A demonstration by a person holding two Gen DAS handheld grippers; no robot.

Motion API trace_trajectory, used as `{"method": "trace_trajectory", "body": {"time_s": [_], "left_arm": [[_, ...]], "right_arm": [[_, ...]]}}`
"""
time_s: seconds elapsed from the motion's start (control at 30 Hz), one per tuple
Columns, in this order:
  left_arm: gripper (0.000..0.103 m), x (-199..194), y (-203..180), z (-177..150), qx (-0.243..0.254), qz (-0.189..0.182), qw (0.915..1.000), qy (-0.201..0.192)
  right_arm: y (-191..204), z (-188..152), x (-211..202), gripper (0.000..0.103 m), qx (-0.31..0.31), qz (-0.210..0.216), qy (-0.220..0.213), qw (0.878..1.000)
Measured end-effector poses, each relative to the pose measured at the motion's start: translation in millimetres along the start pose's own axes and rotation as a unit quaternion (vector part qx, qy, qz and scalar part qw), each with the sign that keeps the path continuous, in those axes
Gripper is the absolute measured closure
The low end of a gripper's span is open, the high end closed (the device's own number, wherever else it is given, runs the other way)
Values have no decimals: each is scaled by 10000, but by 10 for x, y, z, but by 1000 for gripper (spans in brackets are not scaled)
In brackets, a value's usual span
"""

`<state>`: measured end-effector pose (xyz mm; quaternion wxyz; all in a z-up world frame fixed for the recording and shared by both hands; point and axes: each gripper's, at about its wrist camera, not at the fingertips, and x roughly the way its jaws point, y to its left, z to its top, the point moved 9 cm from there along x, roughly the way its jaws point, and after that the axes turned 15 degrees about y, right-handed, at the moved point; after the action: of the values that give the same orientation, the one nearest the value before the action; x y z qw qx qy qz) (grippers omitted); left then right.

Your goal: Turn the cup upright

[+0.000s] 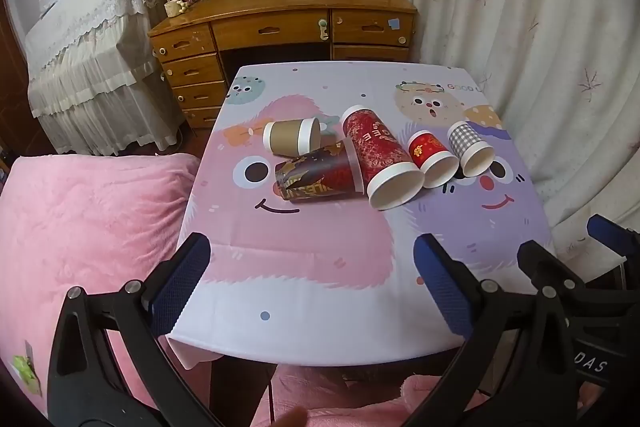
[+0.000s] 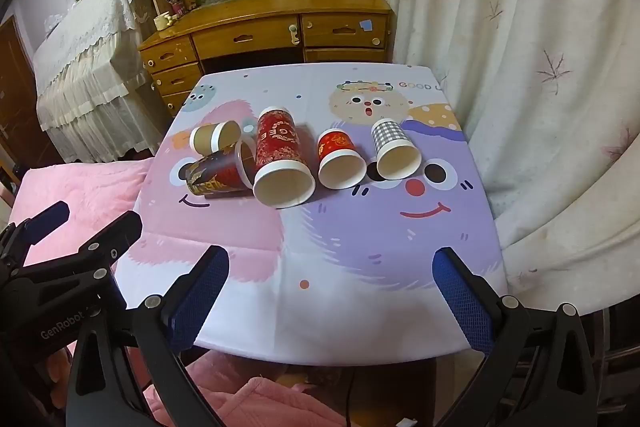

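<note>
Five paper cups [image 2: 285, 163] lie on their sides mid-table — tan, dark, tall red, small red, checked.

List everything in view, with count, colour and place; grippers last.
brown cup: 1, tan with white bands, on its side, far left of the row
dark cup: 1, black, red and gold, on its side, in front of the brown cup
tall red cup: 1, red patterned, on its side, mouth toward camera, centre
small red cup: 1, red, on its side, right of centre
gingham cup: 1, grey check, on its side, rightmost
table: 1, cartoon cloth, centre
wooden desk: 1, brown, behind table
curtain: 1, white, right
pink blanket: 1, left
left gripper: 1, black and blue, open
right gripper: 1, black and blue, open
</note>
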<state>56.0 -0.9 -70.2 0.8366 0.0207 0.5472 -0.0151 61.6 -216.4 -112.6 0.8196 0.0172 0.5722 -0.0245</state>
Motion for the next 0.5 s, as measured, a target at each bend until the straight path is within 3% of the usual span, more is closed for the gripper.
{"method": "trace_trajectory", "body": {"time_s": [0.5], "left_arm": [[3,-23,-49,13,34,67,10000,14]], "right_arm": [[-11,0,12,0,-4,-10,60,10000]]}}
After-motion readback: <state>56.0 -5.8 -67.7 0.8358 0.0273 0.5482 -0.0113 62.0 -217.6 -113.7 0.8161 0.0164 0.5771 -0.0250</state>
